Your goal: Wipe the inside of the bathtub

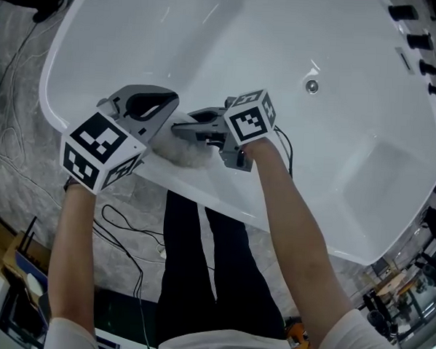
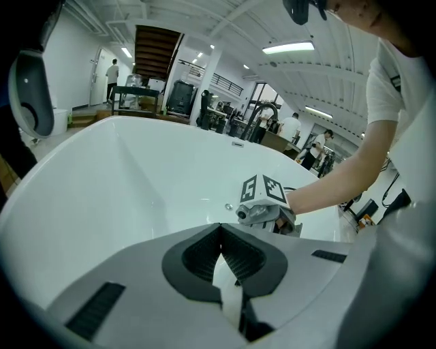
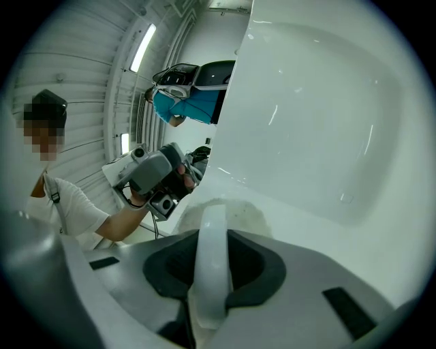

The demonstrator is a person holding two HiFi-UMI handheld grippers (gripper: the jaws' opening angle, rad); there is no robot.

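The white bathtub [image 1: 269,41] fills the upper part of the head view, and its near rim runs across the middle of the frame. Left of centre, just inside that rim, the left tongs [image 1: 162,131] and the right tongs [image 1: 182,129] meet over a white cloth [image 1: 184,154] that lies on the tub's inner wall. Each pair is closed tight on a white fold of the cloth. A round metal fitting [image 1: 311,85] sits on the tub wall, up and to the right of them.
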